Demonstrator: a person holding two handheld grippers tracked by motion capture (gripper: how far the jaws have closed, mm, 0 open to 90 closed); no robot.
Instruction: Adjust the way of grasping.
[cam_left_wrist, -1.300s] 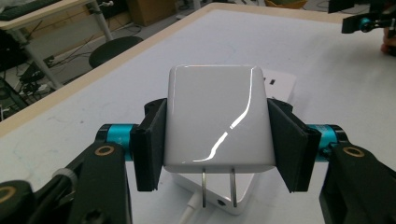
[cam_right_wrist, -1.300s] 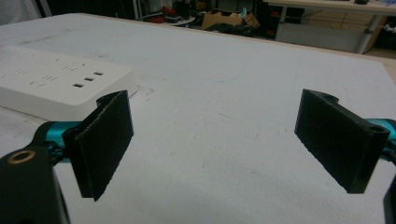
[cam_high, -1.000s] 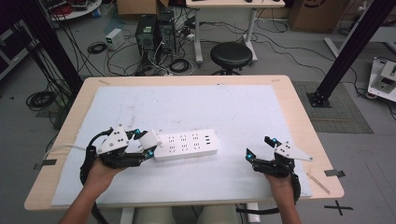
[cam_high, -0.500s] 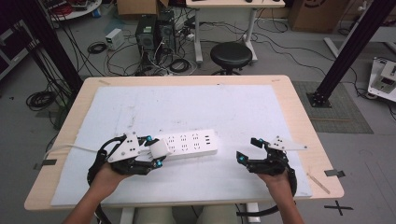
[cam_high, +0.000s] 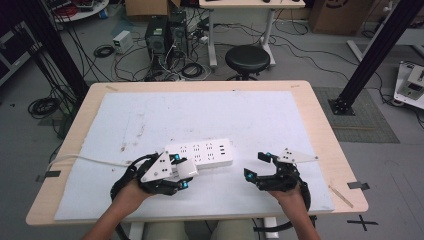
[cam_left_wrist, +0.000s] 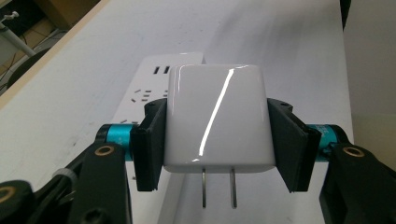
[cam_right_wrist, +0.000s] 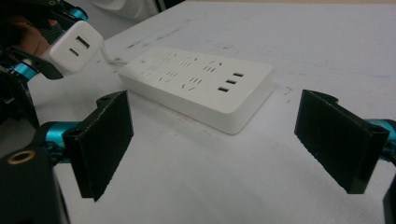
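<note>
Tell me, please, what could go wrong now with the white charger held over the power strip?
The left gripper holds the charger by its glossy sides, so it might slip or tilt when pushed down. The power strip lies free on the table; the right gripper is open beside it, so the strip may slide.

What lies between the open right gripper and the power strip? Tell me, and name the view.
Nothing: the right gripper view shows bare white mat between the right gripper and the power strip.
</note>
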